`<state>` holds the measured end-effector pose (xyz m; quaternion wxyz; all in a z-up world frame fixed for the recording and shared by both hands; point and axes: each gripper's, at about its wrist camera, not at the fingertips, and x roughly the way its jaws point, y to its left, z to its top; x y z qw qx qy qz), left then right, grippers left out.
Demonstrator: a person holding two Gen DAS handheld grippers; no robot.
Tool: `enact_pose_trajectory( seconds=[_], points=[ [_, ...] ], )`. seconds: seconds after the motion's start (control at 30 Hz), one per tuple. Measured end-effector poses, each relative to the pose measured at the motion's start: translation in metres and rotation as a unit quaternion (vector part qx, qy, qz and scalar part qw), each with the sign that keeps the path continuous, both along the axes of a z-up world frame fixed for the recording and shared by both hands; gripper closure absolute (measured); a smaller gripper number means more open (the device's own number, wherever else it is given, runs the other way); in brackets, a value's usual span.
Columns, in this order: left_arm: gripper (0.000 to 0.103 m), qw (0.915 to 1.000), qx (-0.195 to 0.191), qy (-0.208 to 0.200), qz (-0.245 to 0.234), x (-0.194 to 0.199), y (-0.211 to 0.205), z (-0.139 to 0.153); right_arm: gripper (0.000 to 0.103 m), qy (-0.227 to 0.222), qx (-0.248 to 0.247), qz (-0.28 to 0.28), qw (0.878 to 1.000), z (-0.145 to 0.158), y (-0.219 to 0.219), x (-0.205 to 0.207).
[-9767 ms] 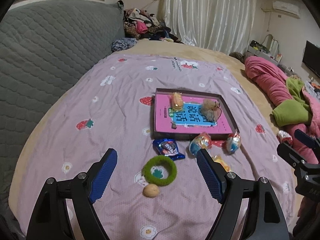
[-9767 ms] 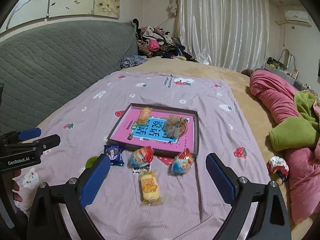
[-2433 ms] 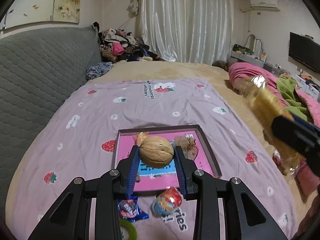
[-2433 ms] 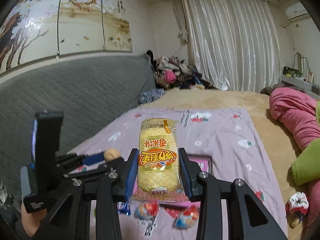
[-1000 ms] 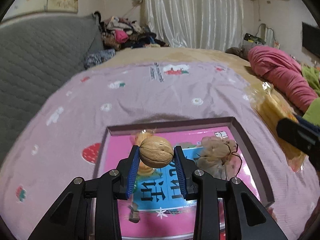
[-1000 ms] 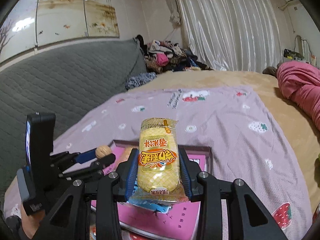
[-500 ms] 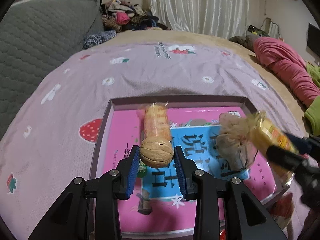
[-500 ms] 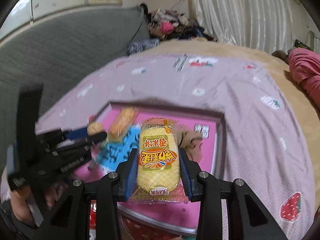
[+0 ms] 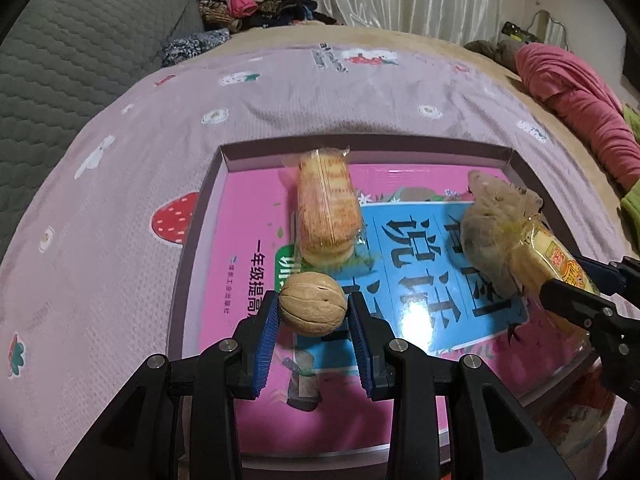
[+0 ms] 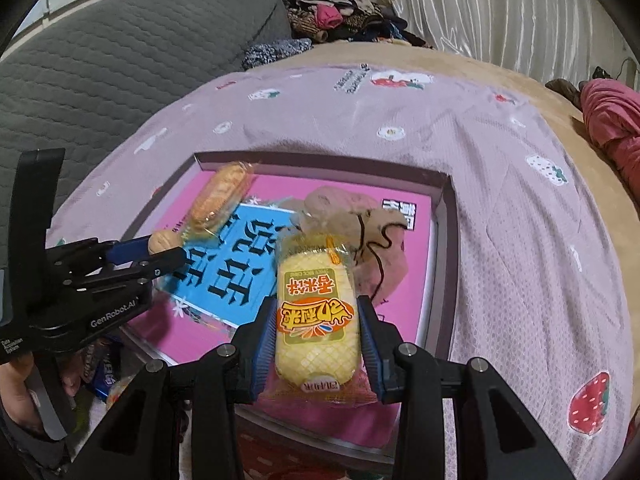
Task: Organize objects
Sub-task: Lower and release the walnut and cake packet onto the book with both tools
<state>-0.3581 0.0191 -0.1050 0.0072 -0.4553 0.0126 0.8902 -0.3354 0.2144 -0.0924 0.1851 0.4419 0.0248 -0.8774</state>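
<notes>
**Both loads poised over the tray**

The left gripper (image 9: 313, 314) has its blue pads clamped on a walnut (image 9: 312, 309), gripped across its widest part so the round shell cannot roll out. The right gripper (image 10: 317, 330) is clamped on a yellow snack packet (image 10: 316, 316), held by its long sides with the sealed end pointing away, which keeps the soft pack straight.

Both point steeply down at the pink-lined tray (image 9: 224, 156), the likely drop place for this tidying job. In the left wrist view, the walnut hangs just at the 6 o'clock end of a wrapped orange biscuit pack (image 9: 327, 212) already lying in the tray. A crumpled beige pouch (image 9: 496, 232) lies toward 3 o'clock, and the right gripper's packet comes in beside it from 4 o'clock. In the right wrist view the packet sits at 6 o'clock of that pouch, seemingly above open tray floor. The walnut hangs over the blue print on the floor, so each item looks aimed at its own free spot.

Beyond the tray lies the purple strawberry-print blanket (image 10: 520, 200); a grey quilted headboard (image 10: 120, 60) stands at 10 o'clock.

Compared with a second ago, both grippers have sunk and tipped further down: the tray now fills each view, and the curtains have slid almost out. The grips themselves are unchanged.
</notes>
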Motion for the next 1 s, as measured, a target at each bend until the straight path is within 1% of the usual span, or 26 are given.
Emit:
enact_pose_trajectory(
  seconds=[0.1, 0.27, 0.33, 0.43, 0.73, 0.8, 0.9, 0.93, 0.97, 1.0],
  points=[
    [0.067, 1.0000, 0.000, -0.009, -0.001, -0.002, 0.000, -0.005, 0.063, -0.007, 0.007, 0.000, 1.000, -0.004, -0.001, -0.001],
    [0.067, 1.0000, -0.003, -0.008, -0.005, -0.002, 0.002, -0.006, 0.063, -0.015, 0.020, 0.002, 1.000, -0.009, -0.005, -0.002],
    [0.068, 0.9999, -0.002, -0.015, -0.006, -0.002, 0.002, -0.009, 0.063, -0.016, 0.020, 0.001, 1.000, -0.010, -0.004, -0.003],
    [0.067, 0.9998, -0.011, -0.012, -0.006, -0.002, 0.003, -0.009, 0.063, -0.019, 0.022, 0.001, 1.000, -0.012, -0.004, -0.003],
    [0.066, 0.9998, -0.014, -0.013, -0.007, -0.001, 0.004, -0.007, 0.063, -0.019, 0.023, 0.000, 1.000, -0.012, -0.005, -0.005],
    [0.064, 0.9998, -0.014, -0.012, -0.004, -0.001, 0.004, -0.007, 0.063, -0.020, 0.022, -0.002, 1.000, -0.013, -0.005, -0.005],
    [0.058, 0.9998, -0.019, -0.011, -0.003, 0.001, 0.005, -0.005, 0.062, -0.018, 0.021, -0.003, 1.000, -0.012, -0.004, -0.005],
    [0.051, 0.9997, -0.020, -0.011, -0.003, 0.001, 0.005, -0.004, 0.061, -0.017, 0.021, -0.002, 1.000, -0.012, -0.004, -0.005],
    [0.047, 0.9998, -0.020, -0.010, -0.002, 0.001, 0.005, -0.003, 0.060, -0.016, 0.021, -0.003, 1.000, -0.011, -0.003, -0.005],
    [0.046, 0.9998, -0.019, -0.007, -0.001, 0.002, 0.005, -0.001, 0.056, -0.016, 0.020, -0.004, 1.000, -0.011, -0.003, -0.005]
  ],
)
